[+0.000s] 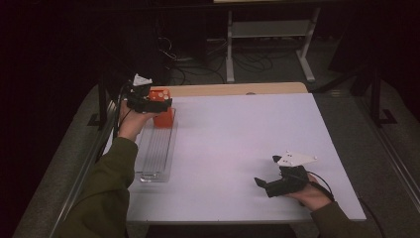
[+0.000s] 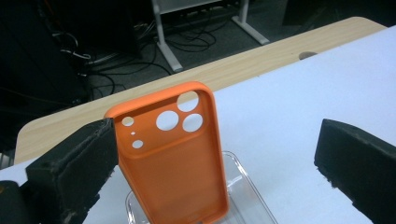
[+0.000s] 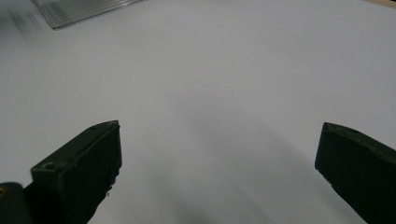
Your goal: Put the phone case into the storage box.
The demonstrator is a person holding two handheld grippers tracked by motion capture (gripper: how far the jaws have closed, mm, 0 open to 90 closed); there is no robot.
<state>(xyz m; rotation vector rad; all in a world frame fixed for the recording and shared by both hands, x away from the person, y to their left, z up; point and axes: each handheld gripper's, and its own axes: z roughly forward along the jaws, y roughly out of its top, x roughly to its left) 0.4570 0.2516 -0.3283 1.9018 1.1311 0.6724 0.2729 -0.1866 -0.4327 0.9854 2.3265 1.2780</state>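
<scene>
Orange phone case (image 2: 175, 158) stands upright in the far end of a clear ribbed tray (image 1: 157, 148) at the bench's (image 1: 237, 144) left side. Its long axis is vertical, camera cutouts at the top, open inner side toward the left claw. No brand or writing readable on it. Left claw (image 2: 217, 154) has jaws wide apart; one jaw is just beside the case's edge, contact cannot be told, the other well clear. Right claw (image 3: 219, 158) also has jaws apart, low over bare white bench near the front right, nothing between them.
</scene>
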